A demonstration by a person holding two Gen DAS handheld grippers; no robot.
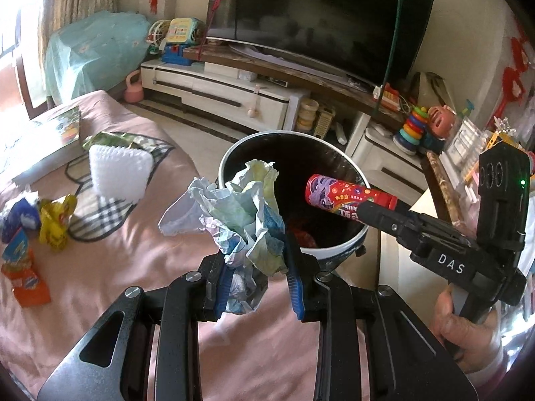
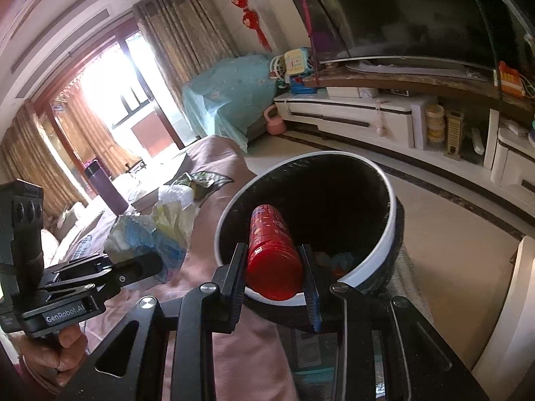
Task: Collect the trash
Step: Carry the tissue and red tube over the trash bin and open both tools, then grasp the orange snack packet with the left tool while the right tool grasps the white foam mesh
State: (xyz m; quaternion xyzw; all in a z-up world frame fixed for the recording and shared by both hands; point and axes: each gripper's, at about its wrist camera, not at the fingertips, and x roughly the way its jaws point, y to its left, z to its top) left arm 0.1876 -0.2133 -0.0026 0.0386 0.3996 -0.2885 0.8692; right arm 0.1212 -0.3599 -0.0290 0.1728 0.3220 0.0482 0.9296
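Observation:
My left gripper (image 1: 257, 267) is shut on a crumpled wad of paper (image 1: 244, 214), held at the near rim of the black trash bin with a white rim (image 1: 230, 157). My right gripper (image 2: 274, 274) is shut on a red candy tube (image 2: 272, 250), held over the bin's open mouth (image 2: 391, 197). The tube (image 1: 347, 195) and the right gripper (image 1: 371, 215) show in the left wrist view, and the paper (image 2: 150, 234) and left gripper (image 2: 147, 265) in the right wrist view. Some trash lies at the bin's bottom (image 2: 337, 260).
The pink-covered bed (image 1: 133, 260) holds several snack wrappers (image 1: 57, 220), an orange packet (image 1: 26, 274), a white pad (image 1: 118, 173) and a book (image 1: 63, 127). A TV stand (image 1: 234, 90) with a TV and toys lies beyond. A purple bottle (image 2: 107, 187) stands on the bed.

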